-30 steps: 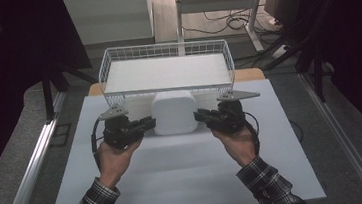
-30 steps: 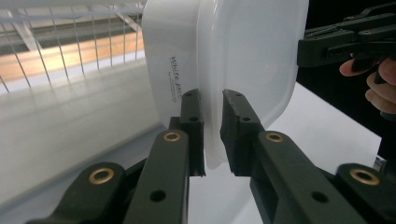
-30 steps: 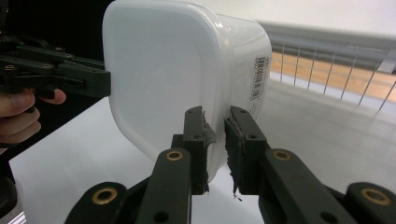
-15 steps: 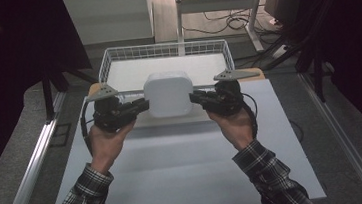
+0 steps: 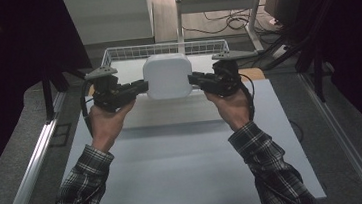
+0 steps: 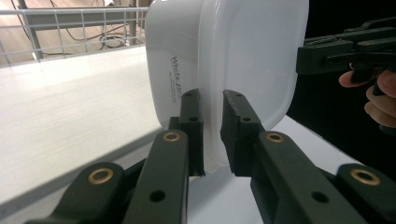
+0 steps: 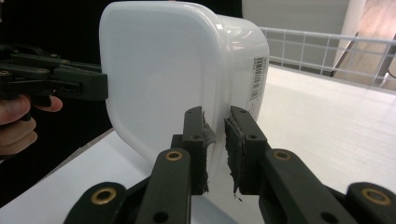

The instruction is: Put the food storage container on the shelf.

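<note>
A white plastic container (image 5: 168, 76) with a rounded square lid hangs in the air, held at both sides. My left gripper (image 5: 142, 85) is shut on its left rim, my right gripper (image 5: 193, 79) on its right rim. In the left gripper view the jaws (image 6: 211, 100) pinch the lid's edge of the container (image 6: 243, 56), which has a line of print on its side, and the right gripper (image 6: 341, 49) shows beyond. In the right gripper view the jaws (image 7: 215, 116) clamp the rim of the container (image 7: 159, 70), which carries a barcode label.
A white wire basket (image 5: 164, 50) stands at the far edge of the white table top (image 5: 184, 157), right behind the held container. Metal rails run along both sides of the table. Desk legs and cables lie beyond the basket.
Both grippers have lifted the container off the table and carried it up and away, toward the wire basket. The grip on both rims has stayed the same.
</note>
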A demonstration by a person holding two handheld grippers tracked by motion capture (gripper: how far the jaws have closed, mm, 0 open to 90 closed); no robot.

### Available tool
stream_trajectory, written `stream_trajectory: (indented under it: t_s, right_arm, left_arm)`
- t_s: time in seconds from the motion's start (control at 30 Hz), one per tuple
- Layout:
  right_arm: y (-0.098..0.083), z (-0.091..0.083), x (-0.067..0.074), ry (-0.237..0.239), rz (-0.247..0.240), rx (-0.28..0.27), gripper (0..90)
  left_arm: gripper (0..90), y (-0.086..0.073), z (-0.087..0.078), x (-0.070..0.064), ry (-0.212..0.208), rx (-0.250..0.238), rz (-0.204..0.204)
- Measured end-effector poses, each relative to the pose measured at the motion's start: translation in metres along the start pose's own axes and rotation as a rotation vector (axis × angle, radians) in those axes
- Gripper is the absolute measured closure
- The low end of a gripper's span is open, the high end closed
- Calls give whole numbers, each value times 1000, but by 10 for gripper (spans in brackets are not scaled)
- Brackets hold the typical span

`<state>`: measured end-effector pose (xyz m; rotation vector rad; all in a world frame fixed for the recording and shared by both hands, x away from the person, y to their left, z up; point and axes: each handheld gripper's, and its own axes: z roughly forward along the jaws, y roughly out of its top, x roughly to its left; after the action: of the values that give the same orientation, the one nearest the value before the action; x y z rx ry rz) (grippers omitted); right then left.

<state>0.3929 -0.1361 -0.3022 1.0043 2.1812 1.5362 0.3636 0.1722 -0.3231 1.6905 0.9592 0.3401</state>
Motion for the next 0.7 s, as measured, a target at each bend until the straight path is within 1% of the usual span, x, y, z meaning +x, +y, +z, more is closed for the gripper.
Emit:
stream_trajectory:
  t_s: [0.03,0.07,0.1,0.13,0.17,0.2,0.33,0.5,0.6,0.7]
  right_arm:
    - [0,0,0,0,0,0,777]
    - [4,3,-2,-6,0,5,775]
    - [5,4,-3,-7,2,8,775]
    - [7,5,-4,-6,6,9,775]
    - [7,5,-4,-6,6,9,775]
    - [9,8,-6,-11,7,12,774]
    - [11,14,-9,-13,17,21,771]
    - [13,18,-10,-16,15,25,766]
    - [15,22,-11,-33,8,25,724]
    - [15,26,-11,-47,2,32,698]
  left_arm:
    - [795,0,0,0,0,0,0]
    - [795,4,2,3,0,2,-3]
    - [795,4,2,3,0,2,-3]
    - [794,6,5,7,-4,3,-13]
    - [793,6,5,7,-4,3,-13]
    - [793,7,7,9,-2,12,-21]
    - [786,8,10,13,-5,13,-29]
    - [772,8,14,19,-4,17,-38]
    - [749,9,18,22,-20,18,-53]
    - [728,10,21,23,-15,17,-53]
